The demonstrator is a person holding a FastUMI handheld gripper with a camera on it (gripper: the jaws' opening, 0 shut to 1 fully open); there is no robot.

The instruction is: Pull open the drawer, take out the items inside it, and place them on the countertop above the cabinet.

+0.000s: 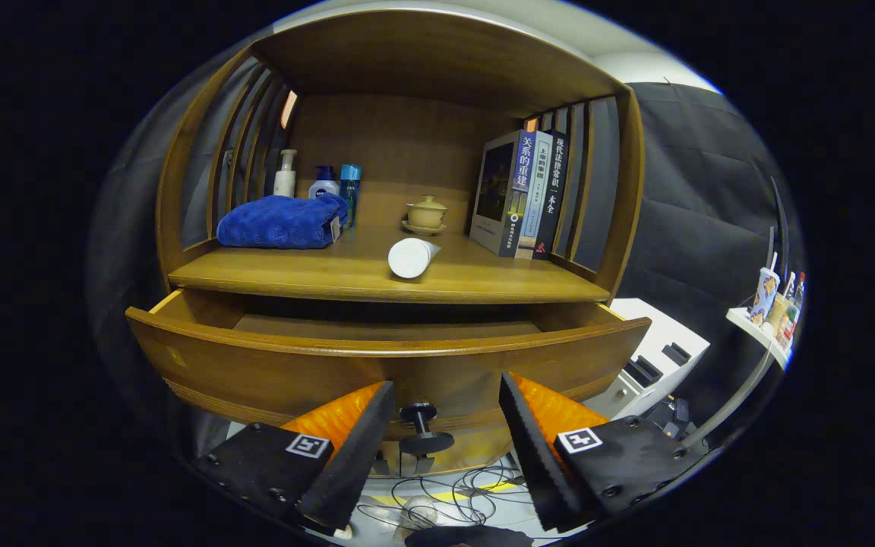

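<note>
Below the worktop (377,277), the wooden drawer (377,365) sits pulled out; hand-held gripper (446,425) spread wide around its knob (424,429), gripping nothing.

The gripper (446,444) has two wedge-shaped fingers (354,448) with ridged inner faces; each mount carries a square black-and-white marker tag and small round screws.

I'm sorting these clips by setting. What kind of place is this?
Probably a staged home corner in a recording booth: a wooden cabinet with an open drawer, a folded blue towel, toiletry bottles and books. Black cloth hangs behind. The open claw flanks the drawer knob.
</note>
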